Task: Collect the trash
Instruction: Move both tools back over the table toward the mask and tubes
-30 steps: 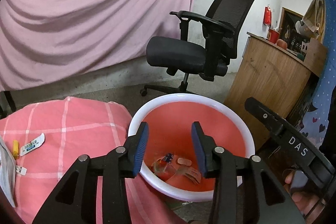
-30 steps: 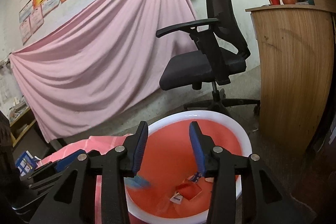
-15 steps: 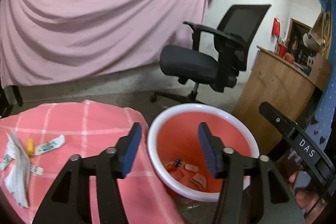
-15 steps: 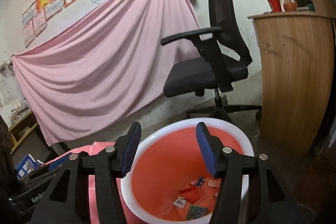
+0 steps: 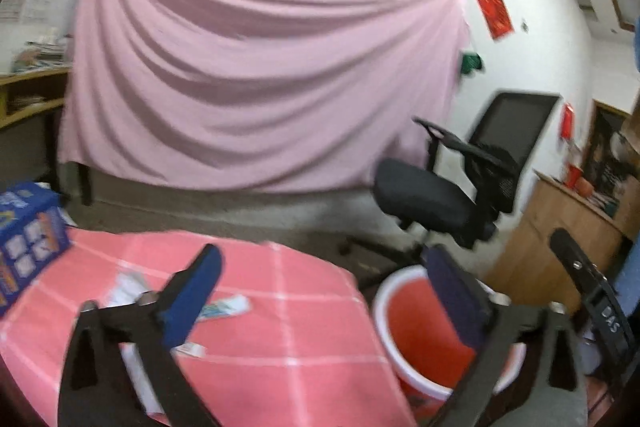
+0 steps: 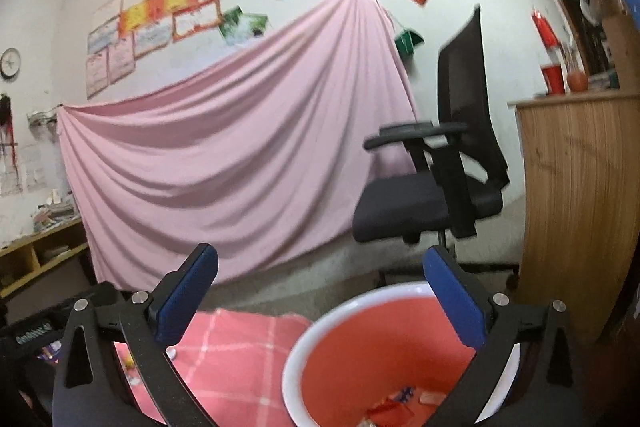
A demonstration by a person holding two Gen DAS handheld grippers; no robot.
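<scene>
A red bin with a white rim stands on the floor at the right of a table under a pink checked cloth. Small wrappers lie on the cloth. My left gripper is open and empty above the table's right edge. The right wrist view shows the bin with several scraps of trash inside. My right gripper is open and empty above the bin's near rim. Part of the right gripper shows at the right of the left wrist view.
A black office chair stands behind the bin. A wooden counter is at the right. A blue box sits at the table's left. A pink sheet hangs on the back wall. Shelves stand at left.
Both grippers have opened wider and lifted, tilting up from the bin. The left one has swung left over the table, bringing the blue box into view.
</scene>
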